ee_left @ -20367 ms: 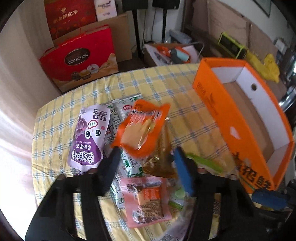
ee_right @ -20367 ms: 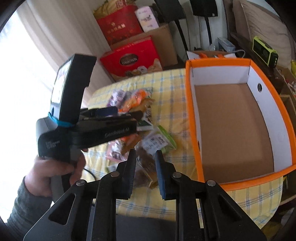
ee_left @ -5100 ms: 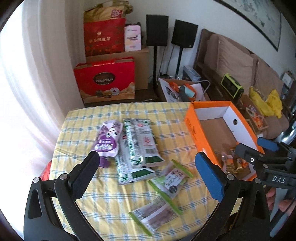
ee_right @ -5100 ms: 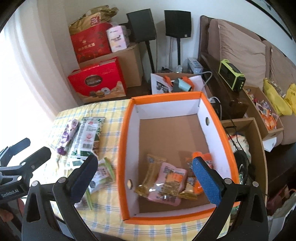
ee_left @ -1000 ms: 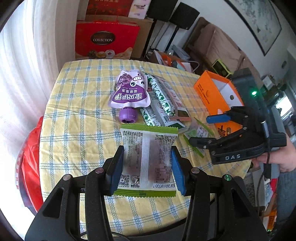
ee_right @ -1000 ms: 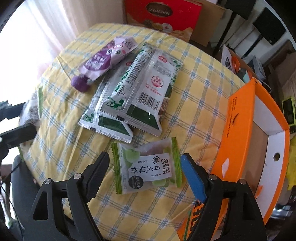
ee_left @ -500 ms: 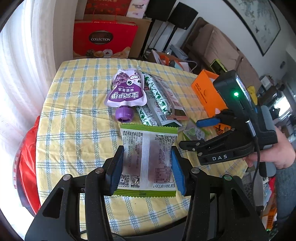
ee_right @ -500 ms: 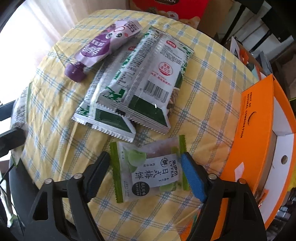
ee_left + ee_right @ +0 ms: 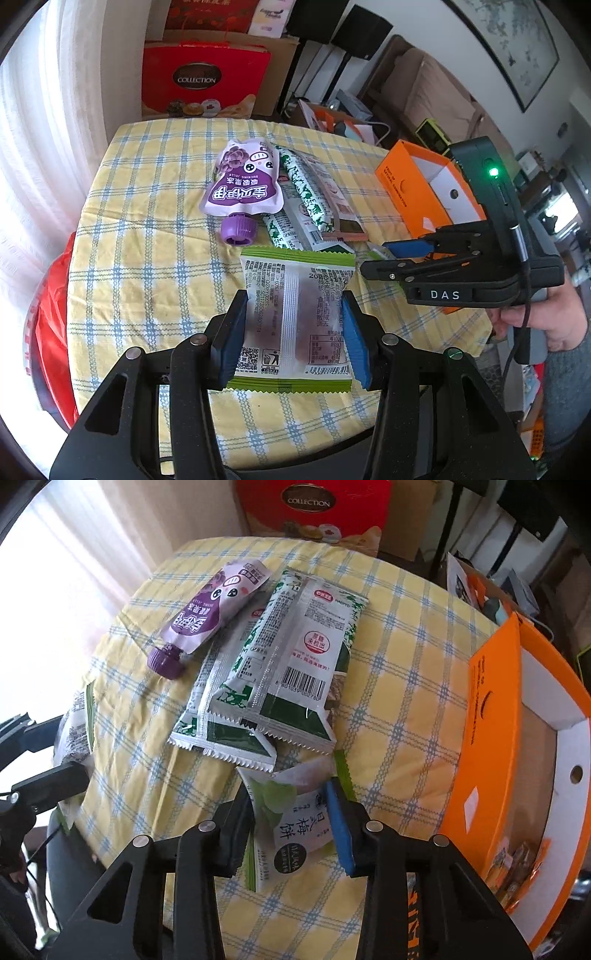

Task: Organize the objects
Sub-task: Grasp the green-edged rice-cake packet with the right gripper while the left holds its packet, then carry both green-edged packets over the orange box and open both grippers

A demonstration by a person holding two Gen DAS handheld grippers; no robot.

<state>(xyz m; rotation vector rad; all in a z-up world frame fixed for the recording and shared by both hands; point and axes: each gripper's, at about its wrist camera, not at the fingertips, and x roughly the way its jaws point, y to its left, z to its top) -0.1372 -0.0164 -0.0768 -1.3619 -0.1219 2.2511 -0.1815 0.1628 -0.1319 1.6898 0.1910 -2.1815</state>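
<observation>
My left gripper [image 9: 293,325] is shut on a green-edged snack packet [image 9: 295,295] and holds it above the yellow checked table [image 9: 147,229]. In the right wrist view my right gripper [image 9: 291,819] points down at the table, its jaws closing. A green plum-cake packet [image 9: 295,830] is buckled between its pads. A purple jelly pouch [image 9: 210,605] and two green-and-white packets [image 9: 295,657] lie further back. The orange box [image 9: 491,738] stands to the right with several snacks inside. The left wrist view shows the right gripper [image 9: 375,255] from the side, in front of the box [image 9: 406,192].
A red gift box [image 9: 199,85] and cardboard cartons stand on the floor behind the table. A red bag [image 9: 51,314] sits beside the table's left edge. A person's hand [image 9: 546,325] holds the right gripper's handle. Sofa and speakers fill the back right.
The right gripper's jaws have closed in from wide apart onto the green plum-cake packet, which has crumpled upward between them. The left gripper has kept still with its packet.
</observation>
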